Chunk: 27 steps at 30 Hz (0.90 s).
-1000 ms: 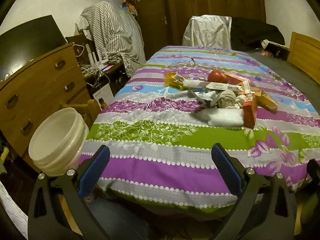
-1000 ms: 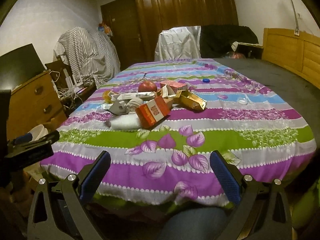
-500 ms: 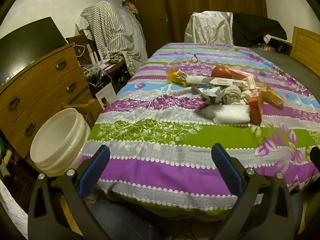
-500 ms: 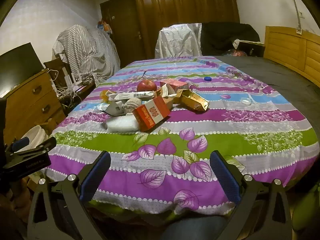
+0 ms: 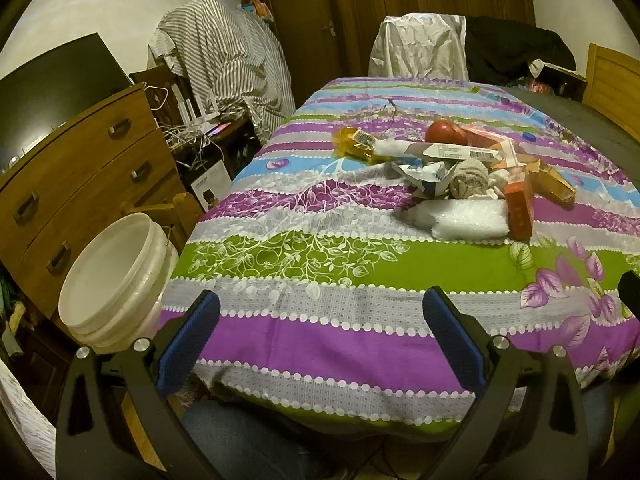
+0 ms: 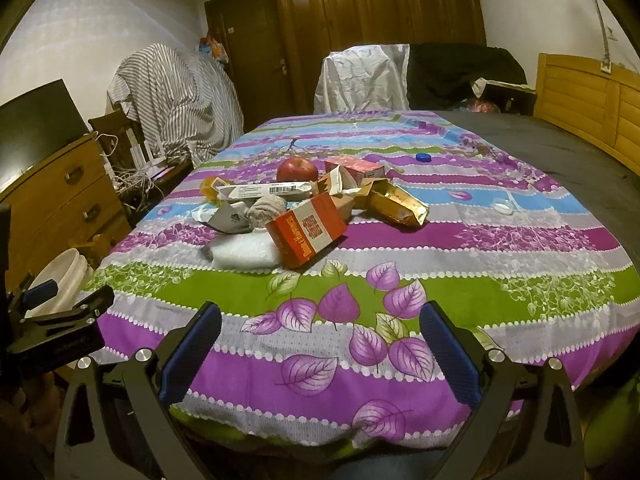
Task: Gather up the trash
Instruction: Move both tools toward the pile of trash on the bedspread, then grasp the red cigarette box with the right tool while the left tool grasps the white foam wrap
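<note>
Left gripper (image 5: 320,320): hanging spread, empty, near bucket (image 5: 116,276) for drops.
Right gripper (image 6: 320,332): gaping, facing trash pile (image 6: 304,204) for picking.

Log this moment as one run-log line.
left claw: open, empty | right claw: open, empty | trash pile: untouched on bed | bucket: beside bed

Ahead of the right tongs, the red carton (image 6: 307,229) covers one end of the white foam wrap (image 6: 244,252), and the print on the long white box (image 6: 264,189) is too small to read. Left of them, the white bucket (image 6: 60,276) sits half hidden behind the left gripper (image 6: 60,312).
</note>
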### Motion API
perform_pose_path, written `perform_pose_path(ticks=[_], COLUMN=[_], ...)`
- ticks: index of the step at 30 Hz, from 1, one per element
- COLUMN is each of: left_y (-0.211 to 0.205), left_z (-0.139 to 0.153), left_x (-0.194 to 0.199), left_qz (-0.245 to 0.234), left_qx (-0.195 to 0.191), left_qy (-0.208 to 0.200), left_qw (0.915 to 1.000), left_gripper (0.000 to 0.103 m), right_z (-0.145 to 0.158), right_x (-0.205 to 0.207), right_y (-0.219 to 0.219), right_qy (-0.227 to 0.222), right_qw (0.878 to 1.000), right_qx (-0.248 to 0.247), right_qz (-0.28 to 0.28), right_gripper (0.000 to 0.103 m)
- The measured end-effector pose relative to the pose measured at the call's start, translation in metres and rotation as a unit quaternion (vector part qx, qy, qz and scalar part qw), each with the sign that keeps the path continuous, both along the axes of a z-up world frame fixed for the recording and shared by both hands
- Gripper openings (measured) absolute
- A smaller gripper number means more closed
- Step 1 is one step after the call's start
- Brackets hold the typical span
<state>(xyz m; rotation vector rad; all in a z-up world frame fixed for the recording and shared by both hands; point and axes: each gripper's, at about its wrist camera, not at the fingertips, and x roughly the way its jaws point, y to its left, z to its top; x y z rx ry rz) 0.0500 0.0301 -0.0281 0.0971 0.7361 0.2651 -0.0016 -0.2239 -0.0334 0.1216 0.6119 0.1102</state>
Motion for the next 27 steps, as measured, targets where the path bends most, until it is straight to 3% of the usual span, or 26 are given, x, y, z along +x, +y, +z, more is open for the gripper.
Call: perform_pose_path(ticks=[18,27], left_y=[-0.002,0.002], left_z=[-0.006,-0.024], left_x=[0.007,0.012], left_qz=[-0.018,-0.019], left_qx=[-0.009,-0.025], left_qy=[0.000,0.025], left_qw=[0.9998,0.9992], left_gripper=[0.098,0.098], right_z=[-0.010,-0.021], right_x=[0.030,0.093], right_y=[0.008,0.035], right_qy=[0.005,0.011], right_qw=[1.000,0.999], right_qx=[-0.010,-0.026], right_qz=[0.003,0.040], right_gripper=[0.098,0.078])
